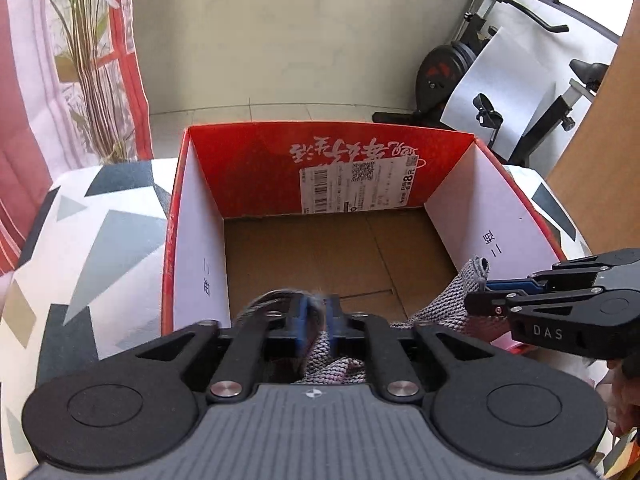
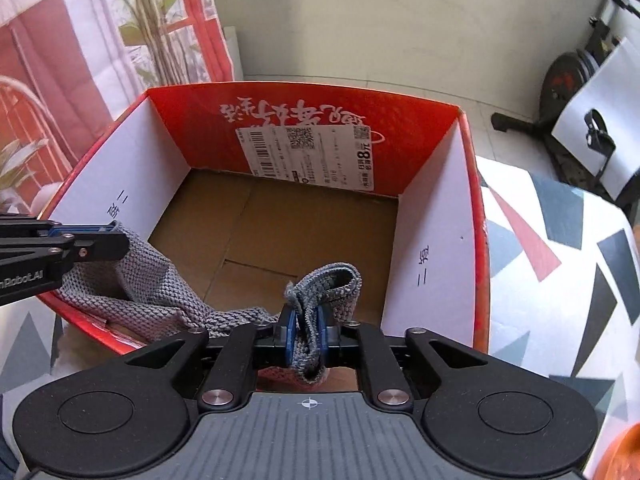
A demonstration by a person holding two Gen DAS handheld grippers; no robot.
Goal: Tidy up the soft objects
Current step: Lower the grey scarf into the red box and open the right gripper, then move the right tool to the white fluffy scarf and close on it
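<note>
Left wrist view
- Left gripper (image 1: 317, 322): jaws standing narrow, blue pads pinching one end of the grey knitted cloth (image 1: 448, 312).
- Cloth: hanging over the near edge of the red cardboard box (image 1: 328, 160), sagging between the two grippers, one corner sticking up by the right wall.
- Right gripper (image 1: 486, 294): reaching in from the right side, jaws nearly together, gripping the cloth's other end.
- Box: sitting open on a tablecloth (image 1: 100, 232) patterned with grey triangles; brown floor showing bare, a white shipping label (image 1: 356, 186) stuck on the far wall.

Right wrist view
- Right gripper (image 2: 307, 334): jaws sitting narrow, clamping a bunched fold of the cloth (image 2: 160, 292), which is looping up in front of the pads.
- Left gripper (image 2: 114, 236): coming in from the left edge over the box wall, holding the cloth's far end.
- Cloth: draping from the left gripper down across the box's near rim.
- Background: an exercise bike (image 2: 568, 92) standing by the wall.
</note>
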